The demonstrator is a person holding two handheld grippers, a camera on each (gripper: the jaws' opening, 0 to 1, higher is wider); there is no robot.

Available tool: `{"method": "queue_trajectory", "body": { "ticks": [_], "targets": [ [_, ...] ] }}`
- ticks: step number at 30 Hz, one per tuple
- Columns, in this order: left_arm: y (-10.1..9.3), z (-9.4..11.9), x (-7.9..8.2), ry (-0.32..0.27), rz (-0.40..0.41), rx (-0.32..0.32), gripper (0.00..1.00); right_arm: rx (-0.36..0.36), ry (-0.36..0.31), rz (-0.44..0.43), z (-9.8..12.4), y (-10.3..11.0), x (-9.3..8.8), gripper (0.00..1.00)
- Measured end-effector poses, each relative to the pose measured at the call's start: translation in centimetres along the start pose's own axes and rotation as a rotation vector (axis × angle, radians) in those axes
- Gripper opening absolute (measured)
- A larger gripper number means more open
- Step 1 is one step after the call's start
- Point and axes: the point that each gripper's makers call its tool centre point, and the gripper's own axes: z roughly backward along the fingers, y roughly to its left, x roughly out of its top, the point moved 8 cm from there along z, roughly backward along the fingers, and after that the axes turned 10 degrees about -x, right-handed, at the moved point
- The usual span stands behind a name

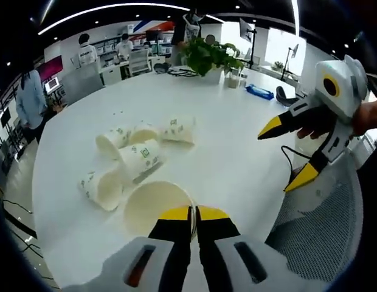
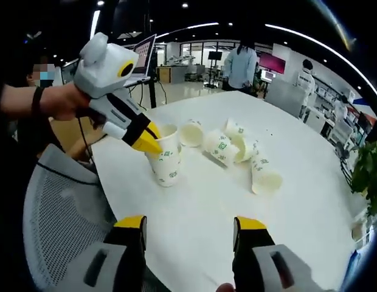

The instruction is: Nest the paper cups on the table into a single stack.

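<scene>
Left gripper (image 1: 193,214) has its jaws closed on the rim of a paper cup (image 1: 157,207), held at the near edge of the round white tabletop (image 1: 237,152); in the right gripper view the same cup (image 2: 165,157) hangs pinched at its rim by yellow tips, close to the tabletop edge. Right gripper (image 2: 191,226) has its jaws spread wide with nothing between them, above bare tabletop near the edge; in the left gripper view it (image 1: 287,153) hovers off to the side over a mesh chair (image 1: 316,231). The other cups (image 1: 137,155) lie tipped in a loose cluster mid-tabletop, some touching. Open white surface all around the cluster and between it and the near edge. A plant (image 1: 208,56) and a blue item (image 1: 259,92) sit at the far edge, well apart from the cups. People stand in the background.
</scene>
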Motion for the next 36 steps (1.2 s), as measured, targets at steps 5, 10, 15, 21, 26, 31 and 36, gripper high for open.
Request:
{"method": "queue_trajectory", "body": {
  "ticks": [5,10,15,21,26,31,36],
  "targets": [
    [-0.3,-0.4,0.0,0.011,-0.002,-0.008,0.01,-0.005,0.002,-0.01,0.1,0.0,-0.2,0.57],
    [-0.4,-0.3,-0.2,0.023,-0.002,-0.002,0.08,0.0,0.009,-0.008,-0.1,0.2,-0.4,0.56],
    [-0.6,0.2,0.2,-0.01,0.011,0.006,0.12,0.003,0.007,-0.019,-0.3,0.4,-0.5,0.56],
    [-0.8,0.8,0.7,-0.041,0.02,0.011,0.14,0.015,0.01,-0.019,-0.4,0.9,-0.5,0.56],
    [-1.0,1.6,1.0,-0.097,0.027,0.048,0.2,0.012,0.006,-0.032,-0.4,0.9,-0.4,0.56],
    [-0.8,2.6,0.8,-0.143,0.049,0.115,0.28,0.022,0.009,-0.057,-0.4,1.0,-0.8,0.56],
    [-0.3,3.7,0.0,-0.184,0.103,0.142,0.29,0.022,0.019,-0.07,-0.2,1.2,-1.3,0.56]
  ]
}}
